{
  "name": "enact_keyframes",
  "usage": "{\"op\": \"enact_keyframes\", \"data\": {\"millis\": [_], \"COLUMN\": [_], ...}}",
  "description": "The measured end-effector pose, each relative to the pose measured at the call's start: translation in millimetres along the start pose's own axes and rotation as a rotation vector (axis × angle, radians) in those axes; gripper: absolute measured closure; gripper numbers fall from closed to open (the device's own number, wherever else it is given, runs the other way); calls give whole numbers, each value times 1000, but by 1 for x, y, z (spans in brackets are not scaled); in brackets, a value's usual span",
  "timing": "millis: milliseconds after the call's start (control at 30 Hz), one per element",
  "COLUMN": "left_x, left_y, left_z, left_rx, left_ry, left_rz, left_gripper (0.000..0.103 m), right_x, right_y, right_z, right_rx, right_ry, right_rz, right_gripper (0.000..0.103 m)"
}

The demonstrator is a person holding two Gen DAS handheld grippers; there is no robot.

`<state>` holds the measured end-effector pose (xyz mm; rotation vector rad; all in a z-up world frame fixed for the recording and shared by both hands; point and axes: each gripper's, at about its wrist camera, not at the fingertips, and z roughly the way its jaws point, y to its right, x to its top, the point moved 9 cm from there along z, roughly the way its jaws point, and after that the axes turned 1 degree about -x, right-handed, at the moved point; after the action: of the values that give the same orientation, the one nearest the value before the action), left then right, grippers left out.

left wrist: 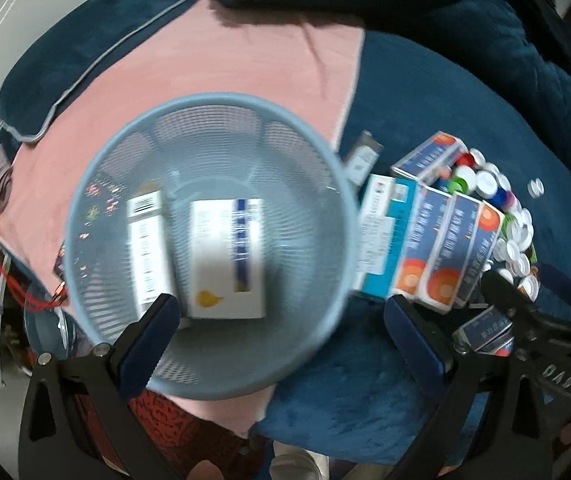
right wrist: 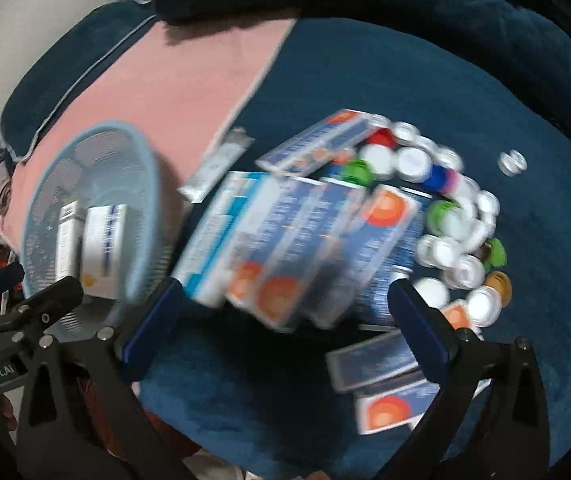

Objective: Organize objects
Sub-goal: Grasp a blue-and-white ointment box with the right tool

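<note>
A light blue mesh basket [left wrist: 213,101] stands on the bed. Inside lie a white box with a blue stripe [left wrist: 227,256] and a narrower white box with a barcode [left wrist: 147,248]. My left gripper [left wrist: 281,332] hangs open over the basket's near rim, holding nothing. Right of the basket lies a blurred pile of blue-and-orange boxes [right wrist: 305,240], ringed by several bottle caps [right wrist: 445,208]. Just in front of that pile my right gripper [right wrist: 285,320] is open and empty. More small boxes [right wrist: 377,360] lie by its right finger. The basket [right wrist: 149,184] shows at the left of the right wrist view.
A pink cloth [left wrist: 225,60] lies under the basket on a dark blue blanket [right wrist: 405,80]. A blue pillow [left wrist: 65,60] sits at the far left, with a dark quilt behind it. A silver sachet [right wrist: 221,160] lies between basket and boxes. One cap [right wrist: 512,162] sits apart.
</note>
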<state>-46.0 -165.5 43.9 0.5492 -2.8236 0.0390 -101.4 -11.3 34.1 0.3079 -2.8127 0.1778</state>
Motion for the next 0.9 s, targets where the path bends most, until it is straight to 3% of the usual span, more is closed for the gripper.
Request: {"op": "enact_keyframes", "data": {"millis": [200, 467, 600, 700, 800, 900], "left_x": [4, -9, -27, -37, -42, -45], "left_y": [47, 118, 155, 171, 176, 178], "left_z": [12, 13, 18, 23, 25, 28], "left_rx": [-24, -124, -204, -208, -202, -201], "left_ry": [-15, -27, -60, -72, -82, -93], "left_rz": [73, 216, 306, 371, 400, 417], "left_gripper": [1, 1, 1, 1, 1, 1], "right_x": [-3, -43, -72, -95, -109, -109], "right_y": [63, 122, 136, 135, 131, 127], "right_z": [-6, -8, -5, 5, 18, 27], "right_rx": [-31, -27, -10, 36, 70, 52], "right_ry": [-5, -105, -153, -212, -253, -264], "right_rz": [109, 330, 461, 576, 673, 691], "right_gripper": [0, 0, 0, 1, 11, 19]}}
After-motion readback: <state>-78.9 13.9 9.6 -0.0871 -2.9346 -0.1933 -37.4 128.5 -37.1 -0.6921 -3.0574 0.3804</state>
